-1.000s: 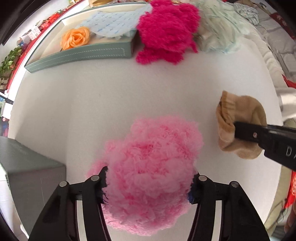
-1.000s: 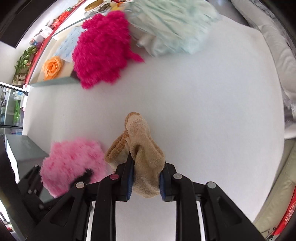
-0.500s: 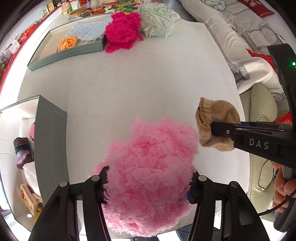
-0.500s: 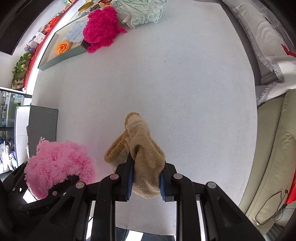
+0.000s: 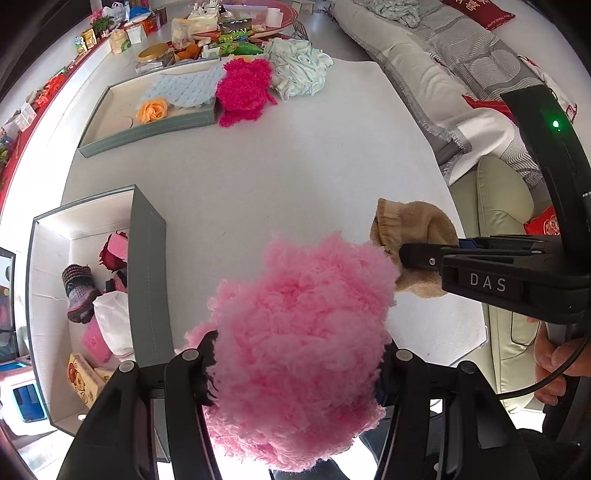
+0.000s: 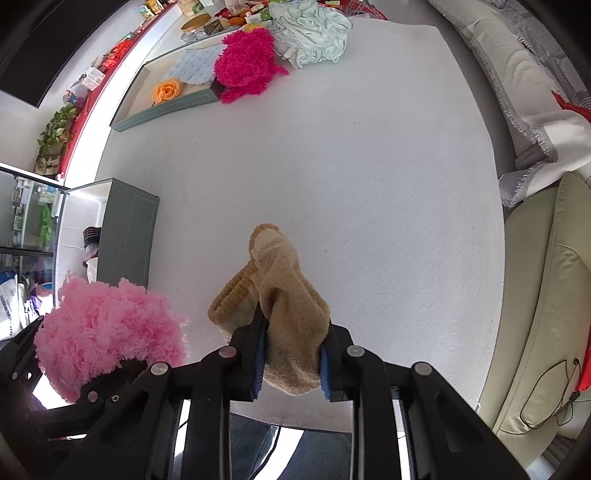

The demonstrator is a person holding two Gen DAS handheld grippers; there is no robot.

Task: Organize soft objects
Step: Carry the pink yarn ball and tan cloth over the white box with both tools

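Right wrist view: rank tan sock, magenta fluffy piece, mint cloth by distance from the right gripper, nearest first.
1. tan sock: clamped in the right gripper.
2. magenta fluffy piece: far side of the table, by the tray corner.
3. mint cloth: just behind it, at the far edge.

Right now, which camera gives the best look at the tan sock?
The right wrist view: the tan sock sits centered, pinched between the right gripper jaws. The left wrist view shows it side-on, partly hidden by pink fluff.

white table (image 6: 351, 155), cream sofa (image 6: 546, 295), daylight
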